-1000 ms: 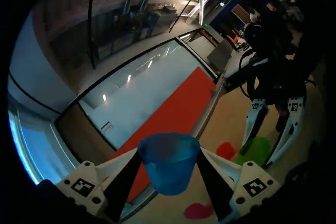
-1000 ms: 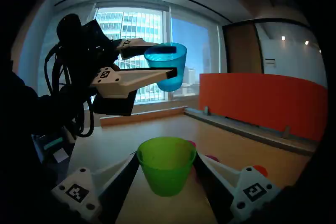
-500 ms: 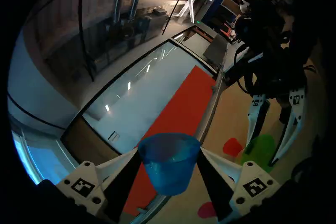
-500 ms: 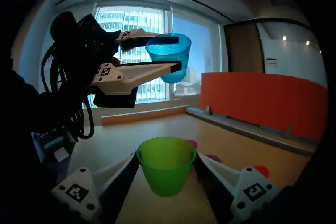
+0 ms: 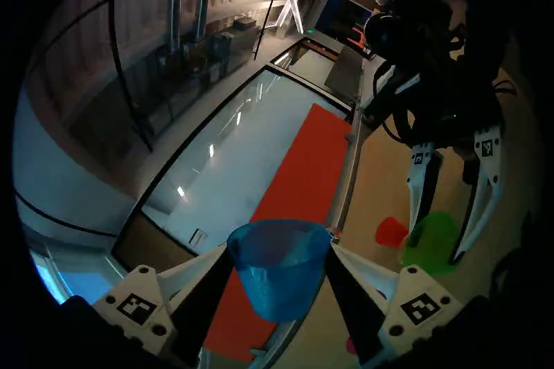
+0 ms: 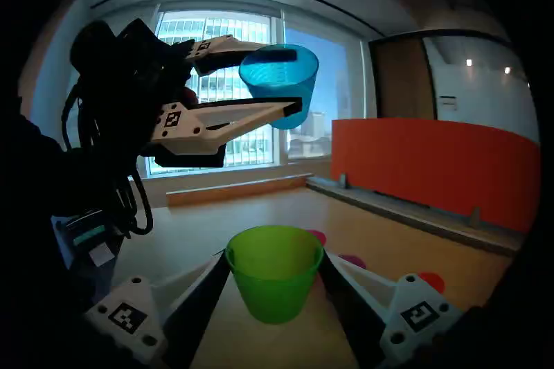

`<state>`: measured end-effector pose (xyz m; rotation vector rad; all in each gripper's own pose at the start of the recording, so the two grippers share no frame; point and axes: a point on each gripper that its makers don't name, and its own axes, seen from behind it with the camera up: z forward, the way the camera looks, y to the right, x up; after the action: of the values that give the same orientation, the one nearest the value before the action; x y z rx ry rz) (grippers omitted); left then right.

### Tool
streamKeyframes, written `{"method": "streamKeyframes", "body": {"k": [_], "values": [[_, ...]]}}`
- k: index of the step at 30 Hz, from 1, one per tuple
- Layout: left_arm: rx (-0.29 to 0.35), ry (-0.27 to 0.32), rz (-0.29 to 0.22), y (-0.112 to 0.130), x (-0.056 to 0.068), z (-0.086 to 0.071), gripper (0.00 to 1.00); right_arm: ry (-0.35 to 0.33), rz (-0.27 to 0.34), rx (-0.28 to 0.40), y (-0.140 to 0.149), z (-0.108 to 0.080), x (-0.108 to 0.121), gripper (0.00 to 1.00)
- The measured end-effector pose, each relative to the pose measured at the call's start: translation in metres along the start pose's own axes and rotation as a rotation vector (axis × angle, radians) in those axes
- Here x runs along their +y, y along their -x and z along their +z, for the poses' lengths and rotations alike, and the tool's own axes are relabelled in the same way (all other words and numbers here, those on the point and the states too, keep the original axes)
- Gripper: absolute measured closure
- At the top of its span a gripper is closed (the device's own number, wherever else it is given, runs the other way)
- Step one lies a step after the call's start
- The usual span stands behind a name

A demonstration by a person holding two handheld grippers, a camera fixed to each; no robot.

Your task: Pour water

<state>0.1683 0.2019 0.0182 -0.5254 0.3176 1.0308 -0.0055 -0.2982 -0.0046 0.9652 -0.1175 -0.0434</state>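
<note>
While raised high before the window (image 6: 208, 43), pinches a blue cup (image 6: 277, 77), seemingly tipped, between the left gripper (image 6: 296, 82) fingers; lower, over the wooden table (image 6: 395, 237), clamps an upright green cup (image 6: 275, 286) between the right gripper (image 6: 275, 265) fingers.

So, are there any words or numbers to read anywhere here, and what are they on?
No words or numbers can be read.
Black-and-white squares on the right gripper: patterns, not letters.
Small sign in the background: too small to read.
White tag at the left: too blurred to read.
Blue cup and green cup: plain, no print shows.
</note>
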Motion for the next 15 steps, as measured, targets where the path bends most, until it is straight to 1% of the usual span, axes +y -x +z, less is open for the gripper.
{"method": "streamKeyframes", "body": {"k": [6, 15], "values": [[0.001, -0.006, 0.054, -0.0022, -0.0005, 0.0009, 0.14, 0.001, 0.002, 0.002, 0.0001, -0.0006, 0.0011, 0.08], [0.003, -0.009, 0.082, -0.0049, 0.0034, 0.0017, 0.14, 0.003, 0.003, 0.005, -0.0014, -0.0035, 0.0013, 0.08]]}}
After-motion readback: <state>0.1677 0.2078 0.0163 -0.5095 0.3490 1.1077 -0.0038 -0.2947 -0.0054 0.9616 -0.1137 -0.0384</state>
